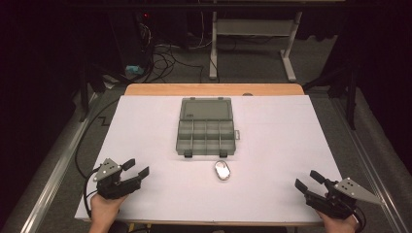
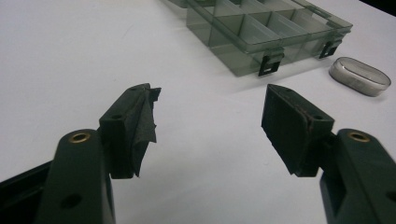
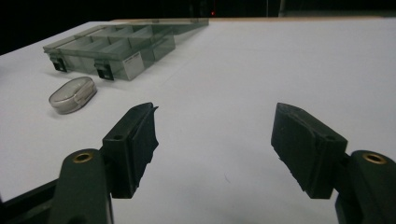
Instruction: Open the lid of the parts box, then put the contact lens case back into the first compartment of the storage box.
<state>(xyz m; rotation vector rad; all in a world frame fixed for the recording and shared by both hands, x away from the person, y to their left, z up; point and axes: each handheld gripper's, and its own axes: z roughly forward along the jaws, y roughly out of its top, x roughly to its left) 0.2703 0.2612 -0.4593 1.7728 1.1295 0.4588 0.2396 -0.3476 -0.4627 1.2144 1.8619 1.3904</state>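
Note:
A clear grey compartment box (image 1: 206, 127) lies open in the middle of the white table, its lid folded back away from me; it also shows in the left gripper view (image 2: 261, 32) and the right gripper view (image 3: 116, 44). Just in front of it rests a small oval silver case (image 1: 223, 170) (image 2: 359, 76) (image 3: 73, 94). My left gripper (image 1: 136, 168) (image 2: 210, 126) sits near the front left edge, open, nothing between its jaws. At the front right my right gripper (image 1: 308, 180) (image 3: 215, 149) is open and empty too.
The white sheet (image 1: 272, 145) covers a wooden table (image 1: 214, 89). A black cable (image 1: 90, 131) trails off the left side. Beyond the table stand a desk frame (image 1: 252, 43) and tangled cables (image 1: 165, 58) on the floor.

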